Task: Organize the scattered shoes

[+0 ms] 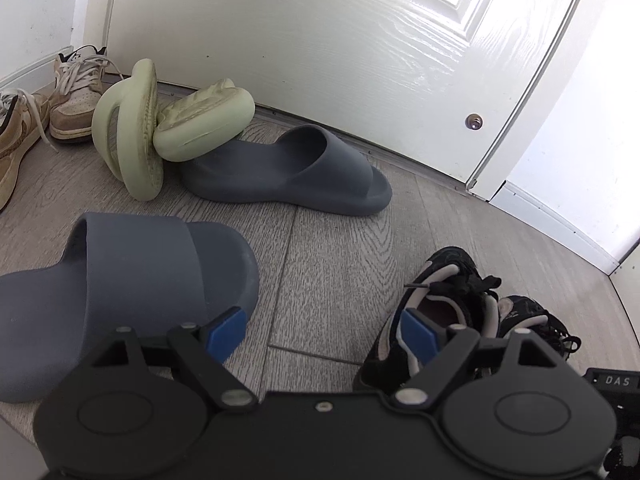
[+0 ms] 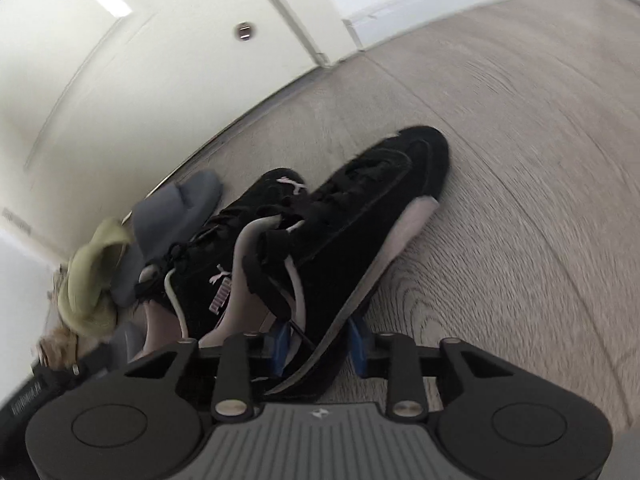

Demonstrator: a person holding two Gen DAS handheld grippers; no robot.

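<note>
**Entryway floor: shoes and grippers, nearest first**

Right gripper (image 2: 320, 340): blue pads clamped on the side wall of a black sneaker (image 2: 360, 216), at its heel end. The sneaker is tipped on its side, pale sole edge facing right, toe pointing away. The view is motion-blurred.

Second black sneaker (image 2: 224, 264): just to the left of the held one and touching it, with a pale logo on its side.

Left gripper (image 1: 323, 330): jaws wide apart, nothing between them, over bare wood-look floor (image 1: 332, 264). The black pair (image 1: 452, 320) sits at its right fingertip.

Grey slide, near (image 1: 132, 280): upright on the floor at the left fingertip, toe pointing right.

Grey slide, far (image 1: 296, 172): upright, toe to the right, close to the door.

Green slide, first (image 1: 132, 132): standing on edge, sole facing right.

Green slide, second (image 1: 204, 120): tilted, sole up, leaning against the first and resting on the heel of the far grey slide.

Tan sneakers (image 1: 76, 96): a pair in the far left corner, laces loose, beside the baseboard.

White door (image 1: 320, 40): closed, behind the shoes.
</note>
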